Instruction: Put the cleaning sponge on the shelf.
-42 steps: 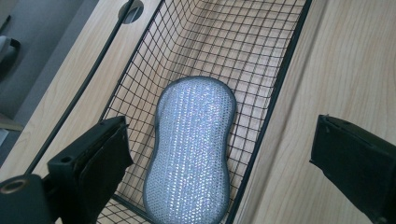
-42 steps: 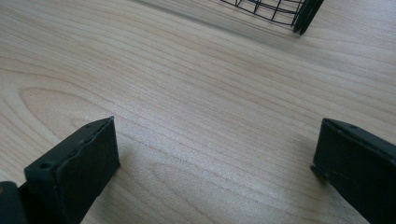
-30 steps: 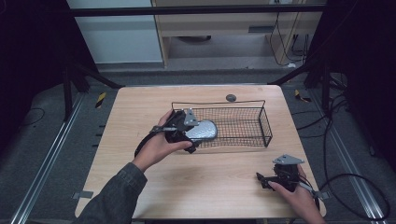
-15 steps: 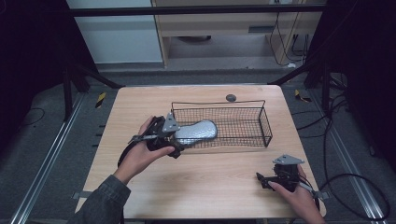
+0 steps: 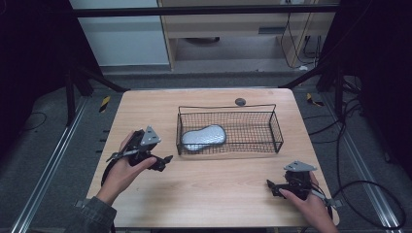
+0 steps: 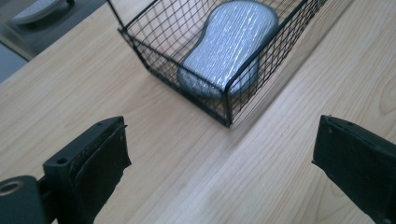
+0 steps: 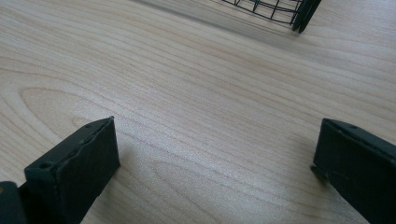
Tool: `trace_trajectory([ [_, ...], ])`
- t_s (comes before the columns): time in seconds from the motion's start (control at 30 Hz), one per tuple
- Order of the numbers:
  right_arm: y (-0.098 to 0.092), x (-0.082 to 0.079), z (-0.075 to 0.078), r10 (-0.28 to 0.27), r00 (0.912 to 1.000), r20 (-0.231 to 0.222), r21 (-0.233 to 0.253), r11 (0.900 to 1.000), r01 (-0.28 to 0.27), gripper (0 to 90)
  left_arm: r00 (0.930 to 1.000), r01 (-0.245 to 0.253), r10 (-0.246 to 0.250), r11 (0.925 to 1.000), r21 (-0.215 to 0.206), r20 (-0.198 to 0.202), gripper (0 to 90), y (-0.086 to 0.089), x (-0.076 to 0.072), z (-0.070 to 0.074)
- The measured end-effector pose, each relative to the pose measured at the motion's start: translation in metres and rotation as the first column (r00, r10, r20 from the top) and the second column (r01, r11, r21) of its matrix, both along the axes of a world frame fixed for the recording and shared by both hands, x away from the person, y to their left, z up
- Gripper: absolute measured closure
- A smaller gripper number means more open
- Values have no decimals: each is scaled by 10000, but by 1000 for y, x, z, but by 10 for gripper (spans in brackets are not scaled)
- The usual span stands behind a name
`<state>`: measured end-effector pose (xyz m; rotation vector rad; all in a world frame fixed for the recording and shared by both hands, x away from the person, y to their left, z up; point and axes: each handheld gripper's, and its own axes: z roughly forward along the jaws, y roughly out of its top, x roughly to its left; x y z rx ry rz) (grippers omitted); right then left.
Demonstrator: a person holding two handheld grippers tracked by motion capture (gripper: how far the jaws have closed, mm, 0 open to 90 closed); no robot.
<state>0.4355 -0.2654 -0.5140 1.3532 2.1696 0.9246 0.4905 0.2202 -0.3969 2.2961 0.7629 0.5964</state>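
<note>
A grey, peanut-shaped sponge [image 5: 204,137] [image 6: 229,44] lies in the left half of a black wire basket [image 5: 272,124] [image 6: 140,42] at the middle of the wooden table [image 5: 214,189]. My left gripper [image 5: 163,162] [image 6: 219,154] hovers just left of the basket's near left corner, open and empty, with its jaws wide apart. My right gripper [image 5: 272,187] [image 7: 215,163] rests low over the table's near right corner, open too, with bare wood between its jaws. A corner of the basket [image 7: 299,11] shows at the top of the right gripper view.
A small dark round grommet [image 5: 240,101] sits in the tabletop behind the basket. Black frame rails and cables run around the table on the floor. The table's edges lie close to both hands.
My left gripper has let go of the sponge, which now lies in the basket, and has drawn back to the left and toward me. The right gripper has not moved.
</note>
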Motion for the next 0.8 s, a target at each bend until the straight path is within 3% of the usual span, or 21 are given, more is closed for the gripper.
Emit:
trace_trajectory([
  [0.1, 0, 0, 0, 1, 10000, 0, -1, 10000, -1, 3, 9999, -93, 93, 10000, 27, -121, 30, 6, 0, -5],
  [0.2, 0, 0, 0, 6, 10000, 1, -2, 10000, -6, 3, 9990, -266, 279, 9989, 373, -357, 34, 15, -1, -16],
  [0.37, 0, 0, 0, 3, 10000, 1, -1, 10000, -3, 3, 9969, -507, 528, 9981, 354, -582, 35, 22, 1, -28],
  [0.43, 0, 0, 0, 6, 10000, 1, -2, 10000, -6, 3, 9920, -577, 579, 9983, 48, -1124, 37, 28, 6, -37],
  [0.5, 0, 0, 0, 14, 10000, 2, -1, 10000, -14, 3, 9908, -655, 667, 9978, 137, -1181, 36, 30, 8, -40],
  [0.53, 0, 0, 0, 55, 10000, 6, -2, 10000, -55, 3, 9904, -895, 969, 9931, 761, -987, 40, 32, 11, -46],
  [0.8, 0, 0, 0, 58, 10000, 6, -4, 10000, -58, 3, 9802, -1471, 1559, 9860, 781, -1221, 42, 44, 27, -63],
])
